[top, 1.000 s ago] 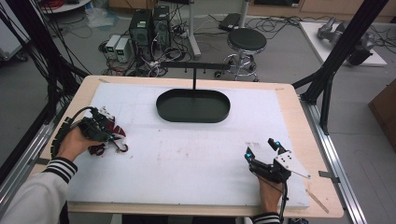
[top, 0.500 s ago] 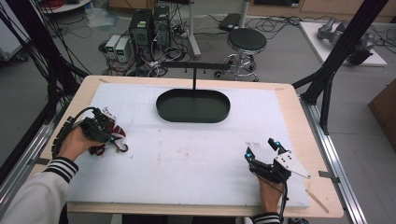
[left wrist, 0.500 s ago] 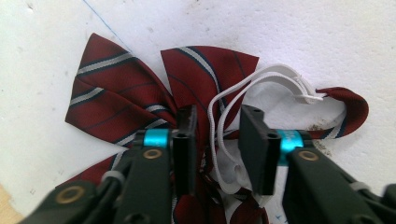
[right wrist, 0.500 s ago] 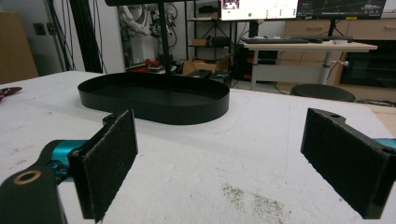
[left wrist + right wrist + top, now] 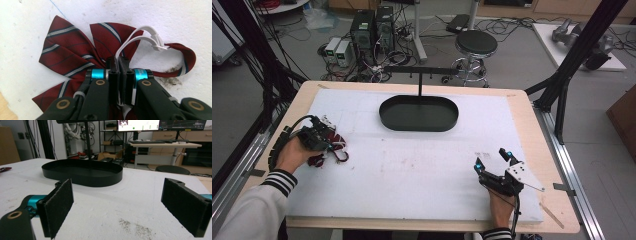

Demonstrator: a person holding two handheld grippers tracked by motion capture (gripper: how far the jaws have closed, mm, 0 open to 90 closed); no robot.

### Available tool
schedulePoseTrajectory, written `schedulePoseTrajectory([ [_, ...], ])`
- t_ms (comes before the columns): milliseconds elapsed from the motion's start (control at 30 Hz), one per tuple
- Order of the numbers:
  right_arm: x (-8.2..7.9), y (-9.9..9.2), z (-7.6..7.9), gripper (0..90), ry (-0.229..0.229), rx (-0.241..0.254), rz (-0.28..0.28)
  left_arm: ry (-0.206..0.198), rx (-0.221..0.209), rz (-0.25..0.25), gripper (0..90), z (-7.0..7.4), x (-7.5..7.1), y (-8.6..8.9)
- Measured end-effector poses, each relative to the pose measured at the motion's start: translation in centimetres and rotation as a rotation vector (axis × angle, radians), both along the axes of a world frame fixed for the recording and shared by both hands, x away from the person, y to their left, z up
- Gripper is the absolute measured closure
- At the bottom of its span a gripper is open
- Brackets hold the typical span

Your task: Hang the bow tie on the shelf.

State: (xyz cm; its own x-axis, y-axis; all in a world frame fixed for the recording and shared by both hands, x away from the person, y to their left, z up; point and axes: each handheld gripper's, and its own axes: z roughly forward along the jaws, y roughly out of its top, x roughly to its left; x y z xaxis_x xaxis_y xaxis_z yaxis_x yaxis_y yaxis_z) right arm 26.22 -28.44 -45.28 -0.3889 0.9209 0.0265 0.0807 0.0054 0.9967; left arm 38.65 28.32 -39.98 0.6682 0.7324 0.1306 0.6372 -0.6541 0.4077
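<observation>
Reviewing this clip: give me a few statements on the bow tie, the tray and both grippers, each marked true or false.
1. The left gripper is shut on the bow tie. True; its jaws have just closed on the white strap.
2. The right gripper holds the tray. False: its jaws stand open, nothing between them.
3. The tray is black. True.
4. The bow tie lies in the tray. False: it lies on the white table cover.

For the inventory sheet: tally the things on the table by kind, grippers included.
Striped bow tie: 1
Black oval tray: 1
Grippers: 2, the left gripper and the right gripper
Total: 4
</observation>
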Motion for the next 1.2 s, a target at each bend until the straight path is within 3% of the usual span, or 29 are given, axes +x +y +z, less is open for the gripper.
schedulePoseTrajectory([
  [167, 0.0, 0.0, 0.0, 9.9, 0.000, 0.001, 0.000, -0.012, -0.019, 0.004, 87.4, 0.1, -0.1, 0.3],
  [333, 0.0, 0.0, 0.0, 9.9, -0.001, 0.000, 0.000, -0.070, -0.123, -0.013, 87.4, 0.8, -0.5, 0.7],
  [400, 0.0, 0.0, 0.0, 9.9, -0.001, 0.000, -0.001, -0.086, -0.134, -0.014, 87.4, 0.9, -0.5, 0.7],
  [533, 0.0, 0.0, 0.0, 9.9, 0.001, 0.001, -0.001, -0.149, -0.233, -0.018, 87.4, 1.9, -0.8, 1.1],
  [600, 0.0, 0.0, 0.0, 9.9, 0.000, 0.001, -0.001, -0.162, -0.254, -0.018, 87.5, 2.1, -0.8, 1.2],
  [700, 0.0, 0.0, 0.0, 9.9, 0.001, 0.002, -0.001, -0.223, -0.308, -0.020, 87.4, 2.9, -1.0, 1.4],
  [733, 0.0, 0.0, 0.0, 9.9, 0.001, 0.002, -0.001, -0.273, -0.357, -0.025, 87.5, 3.6, -1.1, 1.5],
  [767, 0.0, 0.0, 0.0, 9.9, 0.001, 0.002, -0.001, -0.273, -0.357, -0.025, 87.5, 3.6, -1.1, 1.5],
  [833, 0.0, 0.0, 0.0, 9.9, 0.002, 0.003, -0.001, -0.315, -0.404, -0.027, 87.5, 4.2, -1.2, 1.4],
  [1067, 0.0, 0.0, 0.0, 9.9, 0.000, 0.001, -0.001, -0.456, -0.492, -0.034, 87.5, 6.9, -1.2, 0.1],
  [1200, 0.0, 0.0, 0.0, 9.9, -0.001, -0.003, -0.001, -0.496, -0.520, -0.038, 87.5, 7.9, -1.0, -0.6],
])
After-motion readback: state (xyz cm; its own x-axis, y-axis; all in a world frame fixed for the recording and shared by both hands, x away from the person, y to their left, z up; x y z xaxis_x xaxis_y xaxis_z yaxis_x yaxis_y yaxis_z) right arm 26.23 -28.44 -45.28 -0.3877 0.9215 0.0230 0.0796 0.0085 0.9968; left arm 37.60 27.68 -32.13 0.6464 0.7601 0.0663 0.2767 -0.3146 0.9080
